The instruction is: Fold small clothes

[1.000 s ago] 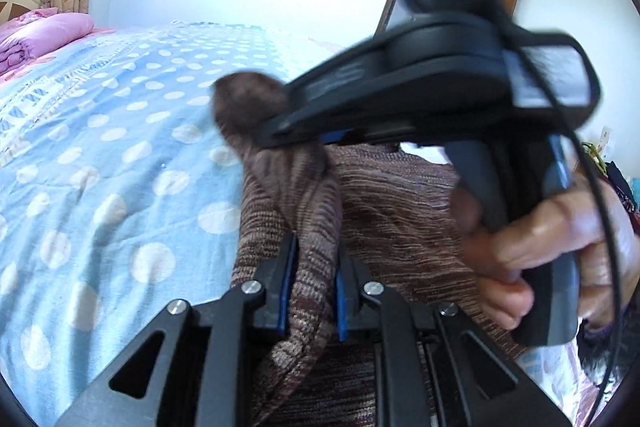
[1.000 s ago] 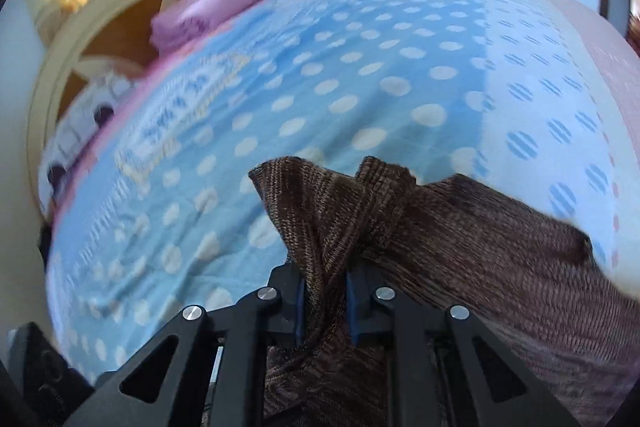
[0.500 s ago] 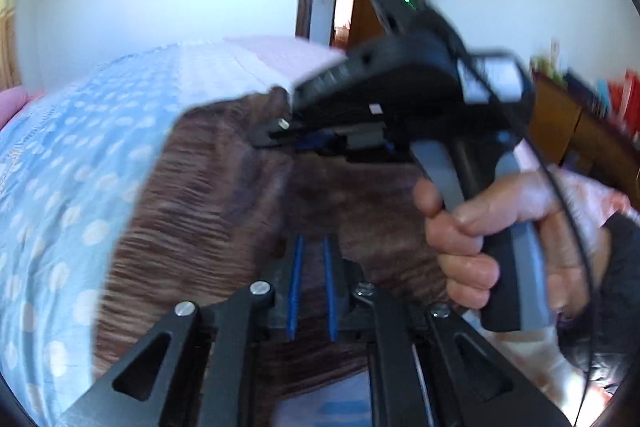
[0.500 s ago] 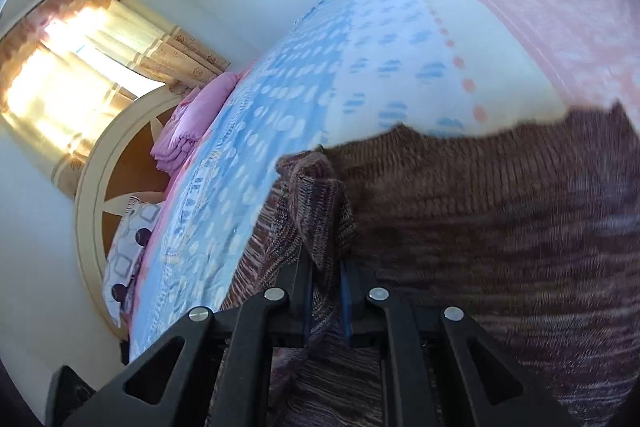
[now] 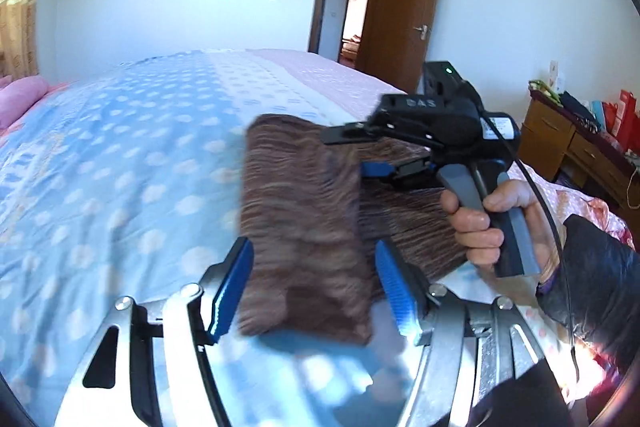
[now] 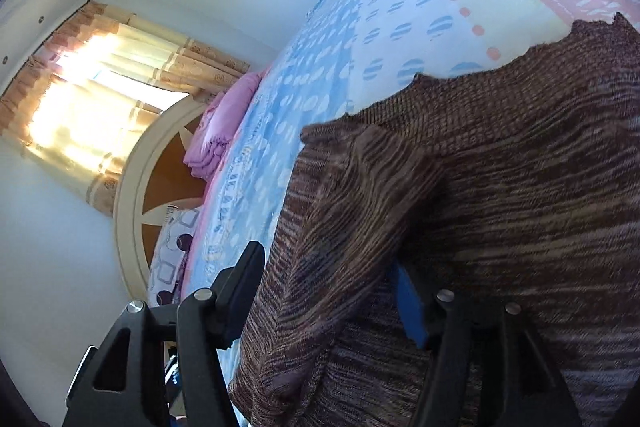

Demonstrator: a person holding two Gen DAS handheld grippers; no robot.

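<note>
Both grippers, left (image 5: 314, 291) and right (image 6: 332, 291), have just sprung wide, letting the folded knit (image 5: 304, 227) drop; next comes smoothing it.

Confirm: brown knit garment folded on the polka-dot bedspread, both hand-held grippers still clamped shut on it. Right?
Not quite. The brown knit garment is on the polka-dot bedspread, but both hand-held grippers have just been opening. The left wrist view shows the left hand-held gripper spread wide, pads clear of the fabric; the right wrist view shows the right hand-held gripper open too.
</note>
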